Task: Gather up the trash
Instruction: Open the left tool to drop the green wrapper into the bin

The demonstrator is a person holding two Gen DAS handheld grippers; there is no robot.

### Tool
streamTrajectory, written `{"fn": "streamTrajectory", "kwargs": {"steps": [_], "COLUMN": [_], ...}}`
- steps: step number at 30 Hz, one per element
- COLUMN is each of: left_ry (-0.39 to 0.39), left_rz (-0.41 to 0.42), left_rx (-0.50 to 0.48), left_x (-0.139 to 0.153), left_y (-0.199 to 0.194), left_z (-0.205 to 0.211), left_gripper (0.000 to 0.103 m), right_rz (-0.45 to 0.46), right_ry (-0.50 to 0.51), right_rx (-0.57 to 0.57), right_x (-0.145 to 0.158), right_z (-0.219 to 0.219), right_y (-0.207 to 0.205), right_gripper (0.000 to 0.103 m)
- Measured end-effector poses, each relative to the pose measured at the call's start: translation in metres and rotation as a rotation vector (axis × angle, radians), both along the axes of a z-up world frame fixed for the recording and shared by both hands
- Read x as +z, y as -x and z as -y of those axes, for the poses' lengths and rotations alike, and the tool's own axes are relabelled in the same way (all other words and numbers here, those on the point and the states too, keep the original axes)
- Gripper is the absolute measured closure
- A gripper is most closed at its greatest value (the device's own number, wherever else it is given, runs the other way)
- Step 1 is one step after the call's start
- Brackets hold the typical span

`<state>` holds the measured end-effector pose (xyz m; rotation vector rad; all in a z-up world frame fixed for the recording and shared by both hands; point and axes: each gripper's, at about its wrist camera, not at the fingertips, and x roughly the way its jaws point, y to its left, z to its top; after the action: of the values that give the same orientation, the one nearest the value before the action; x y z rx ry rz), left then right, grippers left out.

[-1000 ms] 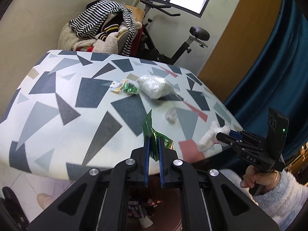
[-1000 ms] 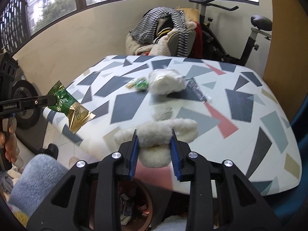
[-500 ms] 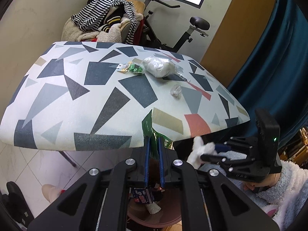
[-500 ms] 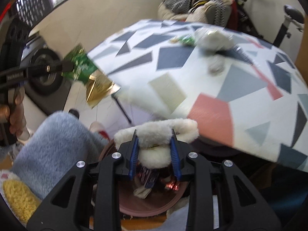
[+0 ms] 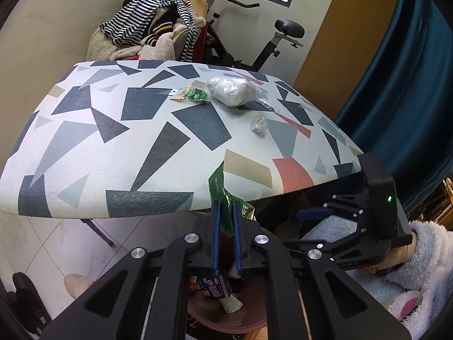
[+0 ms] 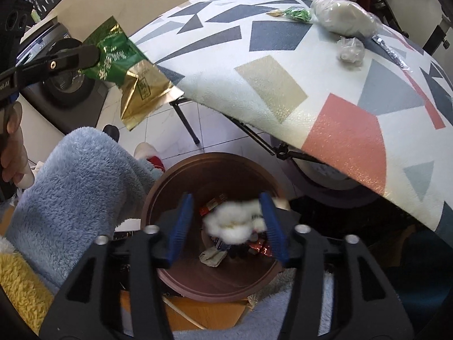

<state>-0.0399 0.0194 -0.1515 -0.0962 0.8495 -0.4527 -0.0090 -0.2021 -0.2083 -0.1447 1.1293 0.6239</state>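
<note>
- The right gripper [image 6: 226, 226] is held over the brown trash bin [image 6: 158, 192]; its jaws are opening, and a white fluffy wad [image 6: 232, 222] is seen loose between them.
- A green-and-gold wrapper [image 5: 223, 198] is clamped in the closed left gripper [image 5: 226, 226].
- Farther off, a crumpled plastic ball [image 5: 258, 124] and a white bag [image 5: 230, 90] are left on the desk [image 5: 85, 147].

The left wrist camera looks forward and downward over the patterned tabletop [image 5: 85, 147] from its near edge. The right wrist camera tilts steeply down, close above a brown bin [image 6: 175, 187]. Both views share the tabletop and bin.
</note>
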Motion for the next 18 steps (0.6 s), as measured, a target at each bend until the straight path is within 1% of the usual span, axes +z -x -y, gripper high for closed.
{"fn": "streamTrajectory", "kwargs": {"steps": [1,3,4,6,7,10,11,13,16,18], "left_ry": [-0.002,-0.005,-0.006,-0.020,-0.022,-0.051,-0.064,-0.110,-0.110,-0.096], "left_rz": [0.002,0.005,0.007,0.008,0.011,0.025,0.027,0.031,0.024,0.014], "left_rx": [-0.005,-0.017,-0.024,-0.038,-0.045,-0.086,-0.095,-0.111,-0.123,-0.135], "left_x": [-0.001,-0.003,-0.004,-0.009,-0.011,-0.019,-0.022,-0.032,-0.042,-0.050], "left_y": [0.000,0.001,0.001,0.001,0.001,0.001,0.001,0.001,0.001,0.003], "left_z": [0.001,0.002,0.003,0.006,0.007,0.015,0.017,0.022,0.023,0.024], "left_gripper": [0.094,0.094,0.094,0.094,0.094,0.094,0.094,0.094,0.094,0.094], "right_rz": [0.010,0.036,0.072,0.106,0.150,0.215,0.256,0.298,0.308,0.293], "right_ry": [-0.004,-0.019,-0.026,-0.021,-0.013,-0.002,0.007,0.000,-0.029,-0.052], "right_rx": [-0.005,-0.023,-0.043,-0.058,-0.074,-0.091,-0.101,-0.126,-0.164,-0.206], "right_x": [0.003,0.008,0.016,0.020,0.027,0.033,0.037,0.038,0.040,0.031], "right_z": [0.002,0.007,0.013,0.016,0.022,0.032,0.038,0.048,0.062,0.071], "right_y": [-0.001,-0.002,-0.003,-0.006,-0.007,-0.010,-0.009,-0.011,-0.015,-0.012], "right_gripper": [0.039,0.031,0.028,0.021,0.020,0.016,0.015,0.014,0.014,0.013]}}
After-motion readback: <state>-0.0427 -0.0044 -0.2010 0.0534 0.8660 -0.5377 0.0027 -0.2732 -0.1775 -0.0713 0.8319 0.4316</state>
